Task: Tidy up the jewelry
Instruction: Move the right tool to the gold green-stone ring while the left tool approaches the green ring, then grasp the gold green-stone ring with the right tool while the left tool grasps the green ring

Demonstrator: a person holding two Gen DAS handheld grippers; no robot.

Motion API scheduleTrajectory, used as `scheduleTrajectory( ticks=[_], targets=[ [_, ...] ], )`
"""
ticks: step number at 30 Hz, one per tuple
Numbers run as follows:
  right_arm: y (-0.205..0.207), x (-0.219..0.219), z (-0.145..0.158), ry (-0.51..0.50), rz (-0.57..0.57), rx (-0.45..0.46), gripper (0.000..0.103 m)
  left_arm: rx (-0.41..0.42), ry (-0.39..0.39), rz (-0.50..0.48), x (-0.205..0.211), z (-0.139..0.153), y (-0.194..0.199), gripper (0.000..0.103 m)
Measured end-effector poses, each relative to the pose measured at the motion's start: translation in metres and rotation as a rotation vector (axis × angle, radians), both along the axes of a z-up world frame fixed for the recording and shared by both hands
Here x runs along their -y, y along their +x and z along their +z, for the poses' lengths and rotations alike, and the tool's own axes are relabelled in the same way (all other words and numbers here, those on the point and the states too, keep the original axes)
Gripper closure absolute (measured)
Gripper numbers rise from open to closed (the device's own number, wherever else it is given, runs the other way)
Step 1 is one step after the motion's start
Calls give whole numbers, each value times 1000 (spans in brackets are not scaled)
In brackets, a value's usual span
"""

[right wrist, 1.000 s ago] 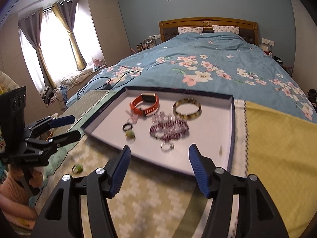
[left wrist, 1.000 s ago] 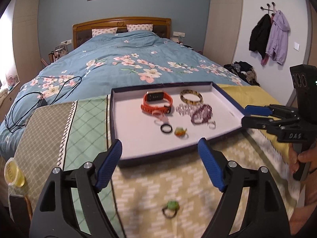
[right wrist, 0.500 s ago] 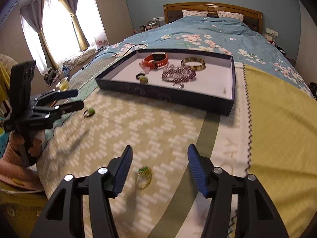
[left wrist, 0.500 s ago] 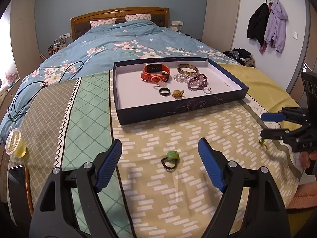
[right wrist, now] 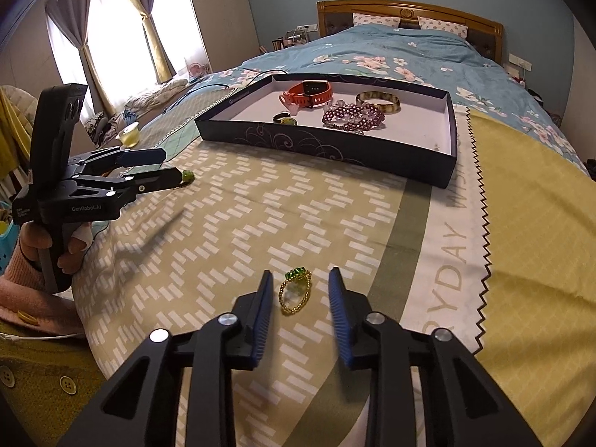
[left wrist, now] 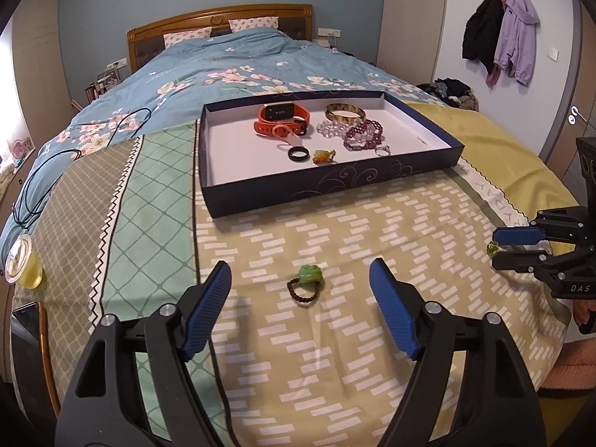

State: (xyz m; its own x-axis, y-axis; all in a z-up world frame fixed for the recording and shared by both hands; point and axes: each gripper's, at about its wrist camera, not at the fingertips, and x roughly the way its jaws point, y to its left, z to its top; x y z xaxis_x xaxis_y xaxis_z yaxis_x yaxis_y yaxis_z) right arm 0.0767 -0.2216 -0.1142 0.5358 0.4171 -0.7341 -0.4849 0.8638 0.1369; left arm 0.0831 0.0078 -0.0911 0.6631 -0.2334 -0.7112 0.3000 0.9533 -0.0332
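Observation:
A dark blue tray (left wrist: 335, 182) (right wrist: 335, 149) on the bed holds an orange watch (left wrist: 283, 117), a tortoiseshell bangle (left wrist: 344, 112), purple bead bracelets (left wrist: 363, 136), a black ring (left wrist: 298, 154) and other small pieces. A dark bead ring with a green stone (left wrist: 306, 283) lies on the blanket between my open left gripper's (left wrist: 300, 290) fingers. A gold ring with a green stone (right wrist: 295, 290) lies between the fingers of my right gripper (right wrist: 300, 290), which is open but narrowed around it without touching it.
A patterned blanket (left wrist: 335, 246) covers the near end of the bed. A small yellow-lidded cup (left wrist: 24, 264) and a phone (left wrist: 26, 320) lie at its left edge. Black cables (left wrist: 56, 171) lie on the blue duvet. Coats (left wrist: 499, 33) hang on the right wall.
Both grippers have pulled back from the tray toward the near end of the blanket. Each has lowered around a loose ring. The right jaws have narrowed around the gold ring.

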Motion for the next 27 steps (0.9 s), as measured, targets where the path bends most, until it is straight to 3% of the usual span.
scheduleTrajectory(
  ticks=[3,10,15,23,27],
  targets=[
    [1,-2,0,-3,5,-1,91,-22,9,-10,5,-3,3,36],
    [5,-5,5,-25,4,23,93,-75,11,-31,13,-11,12,55],
    [11,-5,13,-26,-8,48,93,-79,10,-37,14,-12,14,57],
    [29,-10,17,20,-16,66,93,-81,4,-27,13,-11,14,78],
    [36,-16,15,45,-9,56,93,-76,11,-23,13,-12,14,81]
  ],
)
